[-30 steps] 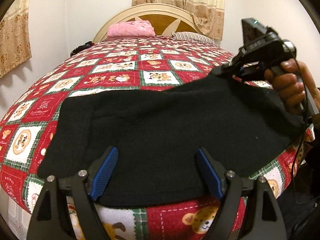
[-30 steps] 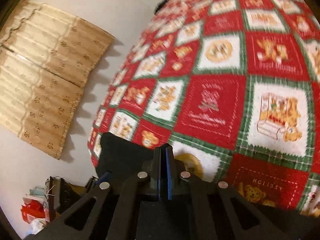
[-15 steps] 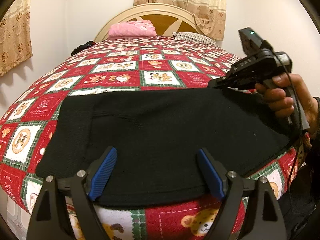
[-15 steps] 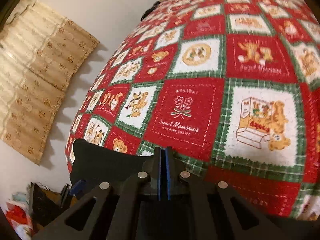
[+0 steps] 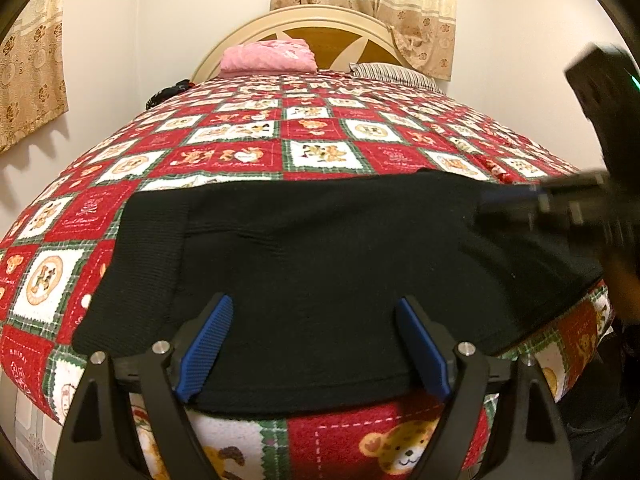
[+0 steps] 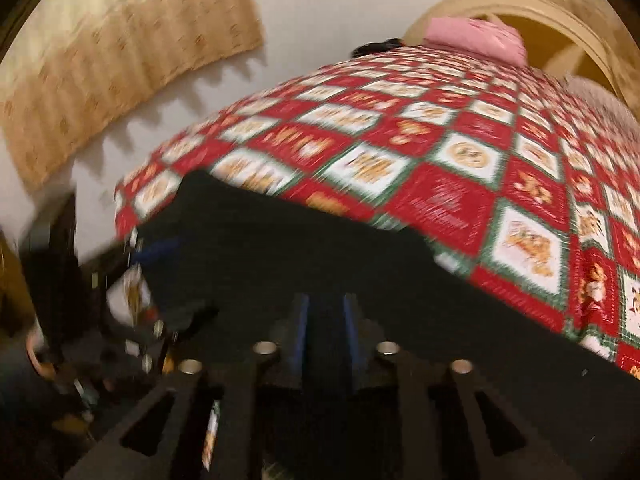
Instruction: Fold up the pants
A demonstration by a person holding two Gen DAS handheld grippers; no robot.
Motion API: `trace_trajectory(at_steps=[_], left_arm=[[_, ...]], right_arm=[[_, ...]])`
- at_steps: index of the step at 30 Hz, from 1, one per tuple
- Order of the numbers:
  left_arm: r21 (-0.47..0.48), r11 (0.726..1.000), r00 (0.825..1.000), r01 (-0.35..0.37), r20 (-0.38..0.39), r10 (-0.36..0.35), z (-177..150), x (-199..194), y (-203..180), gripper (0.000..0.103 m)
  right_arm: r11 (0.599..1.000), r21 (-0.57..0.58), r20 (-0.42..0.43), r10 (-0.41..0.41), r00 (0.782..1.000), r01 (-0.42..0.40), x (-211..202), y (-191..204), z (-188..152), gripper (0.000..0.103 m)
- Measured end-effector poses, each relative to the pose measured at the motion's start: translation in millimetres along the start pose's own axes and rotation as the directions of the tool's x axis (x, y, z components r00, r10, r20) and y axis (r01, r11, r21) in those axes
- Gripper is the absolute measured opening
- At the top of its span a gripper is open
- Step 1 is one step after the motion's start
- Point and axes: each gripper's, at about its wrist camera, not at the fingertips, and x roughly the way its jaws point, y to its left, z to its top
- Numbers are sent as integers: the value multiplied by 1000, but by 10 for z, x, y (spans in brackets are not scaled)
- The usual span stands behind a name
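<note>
At the bottom of the frame our left gripper (image 5: pixel 312 340) stands wide open over the near edge of the black pants (image 5: pixel 320 248), spread mid-frame on the quilt (image 5: pixel 240 156); our right gripper (image 6: pixel 324 320), slightly parted, hovers over them; a pink pillow (image 5: pixel 268 56) lies top center

The left wrist view sat low at the bed's (image 5: pixel 320 148) foot, facing the headboard (image 5: pixel 320 24) at top centre. The right wrist view (blurred) looked across from the other side, close above the black pants (image 6: pixel 280 248). The 2 shared quilt, pants and headboard.
</note>
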Motion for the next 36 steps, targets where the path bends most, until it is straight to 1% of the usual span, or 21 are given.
trace_trajectory(at_steps=[1, 2, 4, 7, 12, 14, 15, 17, 18, 19, 20, 21, 22, 23, 24, 27, 29, 32, 34, 36], left_arm=[[1, 1000, 1000, 0, 0, 0, 0, -1, 0, 87], [3, 1000, 1000, 0, -1, 0, 2, -3, 3, 87], [12, 1000, 1000, -2, 0, 2, -12, -14, 3, 87], [10, 1000, 1000, -8, 0, 8, -25, -30, 5, 87], [11, 1000, 1000, -23, -8, 23, -50, -89, -18, 87], [11, 999, 999, -42, -11, 42, -24, -157, 19, 87], [8, 998, 998, -63, 4, 63, -9, -188, 64, 87], [-23, 994, 994, -107, 28, 108, 14, -225, 227, 89], [-56, 991, 993, -117, 15, 118, 11, -204, 353, 89], [-74, 991, 993, -114, 11, 115, 0, -188, 408, 89], [-81, 991, 994, -106, 25, 108, -27, -191, 443, 89], [-55, 992, 993, -113, 28, 115, -52, -181, 404, 92], [-15, 991, 991, -131, 21, 132, -77, -158, 333, 96], [24, 987, 987, -159, 25, 159, -104, -147, 254, 97], [36, 983, 983, -179, 38, 178, -127, -155, 200, 97], [7, 986, 986, -164, 32, 163, -96, -172, 224, 97], [-19, 986, 985, -167, 30, 168, -52, -220, 251, 97], [-59, 986, 985, -158, 58, 162, 25, -329, 233, 97], [-47, 988, 987, -144, 71, 147, 76, -383, 148, 97], [-23, 993, 991, -113, 64, 114, 128, -384, 34, 97]], right_arm=[[1000, -21, -27, -4, 1000, 3, 57, 63, -74, 24], [999, -31, -35, -16, 999, 15, 81, 112, -143, 24], [998, -53, -1, -44, 999, 44, 43, 176, -232, 24], [1000, -21, -11, -23, 1000, 23, -3, 140, -260, 24], [999, -40, -19, -19, 1000, 18, -25, 165, -282, 24], [998, -47, -1, -39, 999, 39, -33, 198, -239, 25], [998, -51, 18, -44, 999, 44, -53, 229, -226, 25], [997, -71, 54, -21, 998, 25, -89, 322, -215, 26], [996, -86, 63, -6, 998, 12, -91, 368, -220, 29], [995, -100, 46, 4, 999, 1, -45, 410, -231, 35], [994, -105, 13, 5, 1000, -4, 30, 435, -247, 37], [994, -110, 6, -8, 1000, 9, 77, 456, -272, 37], [993, -114, 26, -15, 1000, 17, 69, 474, -295, 38], [994, -112, 28, -17, 999, 20, 65, 478, -303, 38], [994, -108, 26, -14, 1000, 17, 56, 474, -303, 38], [996, -92, 14, 5, 1000, -4, 11, 425, -285, 38], [998, -69, 23, -7, 1000, 8, -78, 343, -299, 38], [998, -32, 57, -47, 997, 49, -304, 129, -350, 38], [995, 1, 80, -97, 992, 97, -522, -104, -406, 38], [987, 43, 103, -158, 982, 154, -773, -362, -479, 38]])
